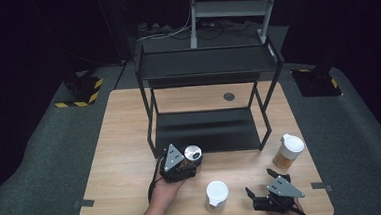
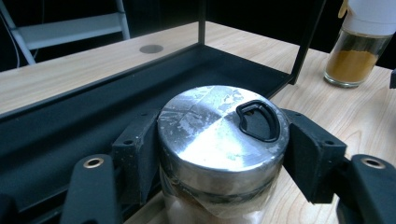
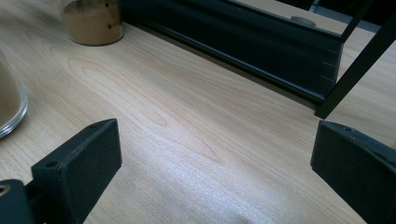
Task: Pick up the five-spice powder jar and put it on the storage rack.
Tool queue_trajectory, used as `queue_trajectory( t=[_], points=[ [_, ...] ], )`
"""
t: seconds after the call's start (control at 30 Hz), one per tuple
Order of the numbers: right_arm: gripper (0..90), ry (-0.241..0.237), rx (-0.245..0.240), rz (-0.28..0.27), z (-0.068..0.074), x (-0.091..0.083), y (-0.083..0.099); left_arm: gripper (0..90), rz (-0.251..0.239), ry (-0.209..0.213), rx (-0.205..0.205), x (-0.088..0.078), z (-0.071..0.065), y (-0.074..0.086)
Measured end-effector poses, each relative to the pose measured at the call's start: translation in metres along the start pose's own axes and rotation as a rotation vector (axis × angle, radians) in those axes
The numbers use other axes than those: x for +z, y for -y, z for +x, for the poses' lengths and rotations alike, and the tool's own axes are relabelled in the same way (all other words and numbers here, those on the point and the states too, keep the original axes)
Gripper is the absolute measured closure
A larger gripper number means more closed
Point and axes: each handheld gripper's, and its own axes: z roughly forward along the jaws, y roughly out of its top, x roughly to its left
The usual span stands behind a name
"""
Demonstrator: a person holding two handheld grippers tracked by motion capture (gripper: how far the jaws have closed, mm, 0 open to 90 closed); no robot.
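Metal-lidded jar (image 2: 219, 140) sits clenched between the left gripper's (image 1: 179, 164) jaws; right gripper's (image 1: 266, 189) jaws gape, released.

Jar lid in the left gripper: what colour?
Silver metal lid with a black tab, clearest in the left gripper view.

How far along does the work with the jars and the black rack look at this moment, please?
Done: the left gripper has its jaws shut on the metal-lidded jar beside the rack. In hand: that jar, not yet lifted. Left: both shelves are bare; two white-lidded jars wait on the table, and the right gripper is open.
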Motion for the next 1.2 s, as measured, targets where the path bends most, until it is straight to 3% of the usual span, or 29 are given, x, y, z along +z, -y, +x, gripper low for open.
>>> queue_trajectory(
  t=[0.7,1.2],
  points=[
    [1.3,-0.003,0.001,0.0,-0.001,0.0,0.0,34.9,-0.017,-0.027,0.01,-0.005,-0.01,-0.002],
    [1.3,-0.001,0.003,-0.001,-0.001,0.0,0.0,34.9,-0.025,-0.065,0.001,-0.017,-0.006,-0.009]
  ],
)
